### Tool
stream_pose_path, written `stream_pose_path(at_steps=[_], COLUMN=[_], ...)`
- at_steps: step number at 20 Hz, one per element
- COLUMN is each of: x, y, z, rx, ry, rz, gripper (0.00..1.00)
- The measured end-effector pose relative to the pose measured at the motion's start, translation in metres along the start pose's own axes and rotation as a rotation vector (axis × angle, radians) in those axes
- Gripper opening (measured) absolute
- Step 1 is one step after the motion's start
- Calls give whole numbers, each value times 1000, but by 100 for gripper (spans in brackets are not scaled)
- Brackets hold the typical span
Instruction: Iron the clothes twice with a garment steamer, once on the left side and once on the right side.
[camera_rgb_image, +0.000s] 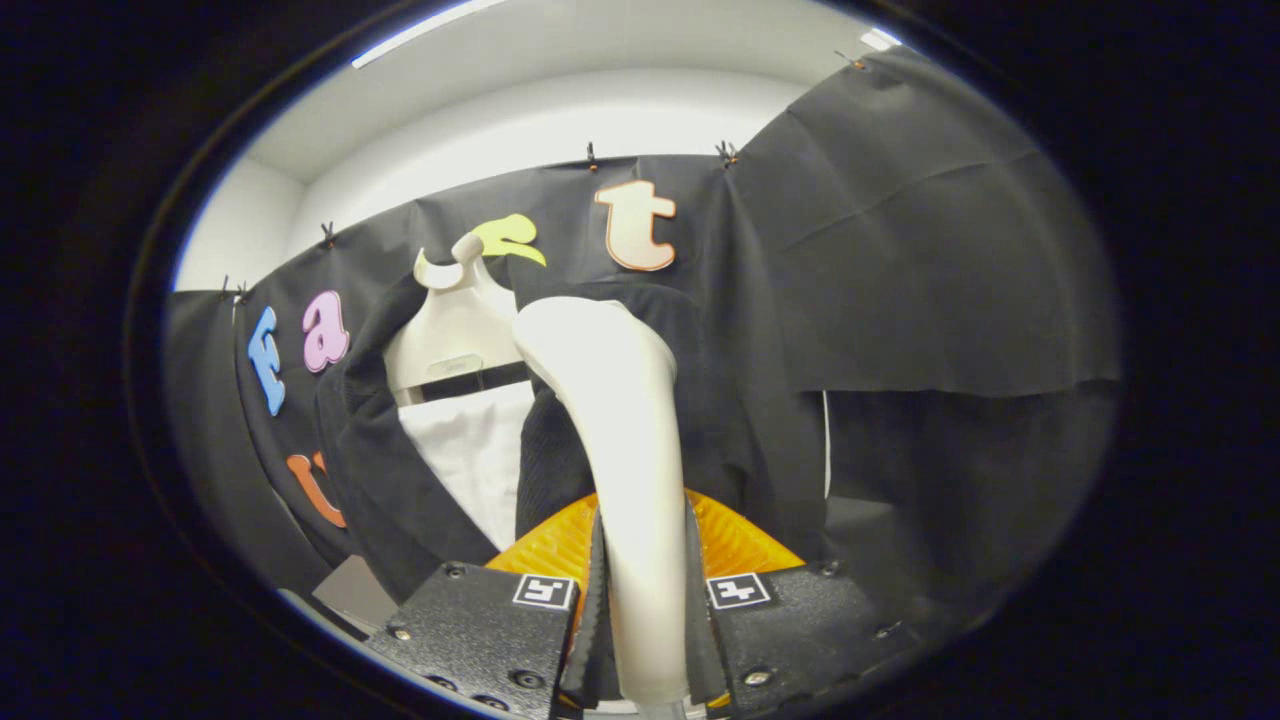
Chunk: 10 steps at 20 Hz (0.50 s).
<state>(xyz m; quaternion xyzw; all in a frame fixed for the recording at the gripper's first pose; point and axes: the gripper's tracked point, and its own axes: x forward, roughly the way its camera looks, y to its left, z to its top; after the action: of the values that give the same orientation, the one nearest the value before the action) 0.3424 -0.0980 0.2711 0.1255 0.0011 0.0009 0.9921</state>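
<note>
My gripper (645, 600) is shut on the cream handle of the garment steamer (625, 440), both fingers pressing its sides. The steamer's head rises ahead of the fingers and sits against the right front panel of a dark jacket (560, 460). The jacket hangs on a cream hanger (450, 320) with a white shirt (480, 460) showing in its open front. An orange ribbed part (740, 540) of the steamer shows just behind the fingers.
Black cloth (900, 250) hangs as the booth's wall behind and to the right of the jacket. A white wall and ceiling (560, 110) rise above it. A pale surface (350, 590) shows low on the left beside the jacket's hem.
</note>
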Motion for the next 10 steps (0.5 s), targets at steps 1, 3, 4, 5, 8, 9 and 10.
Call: stream_pose_path(at_steps=[1, 3, 4, 5, 8, 9, 10], x=[3, 6, 5, 5, 7, 5, 2], y=[1, -2, -3, -4, -7, -8, -10], z=[-2, -5, -8, -9, -18, -22, -28], rx=[-10, -32, -38, -47, -65, -69, -71], ry=[2, -1, 1, -1, 7, 13, 20], rz=[-7, -25, -35, -45, -72, -83, -90], gripper=[35, 35, 35, 35, 35, 35, 35])
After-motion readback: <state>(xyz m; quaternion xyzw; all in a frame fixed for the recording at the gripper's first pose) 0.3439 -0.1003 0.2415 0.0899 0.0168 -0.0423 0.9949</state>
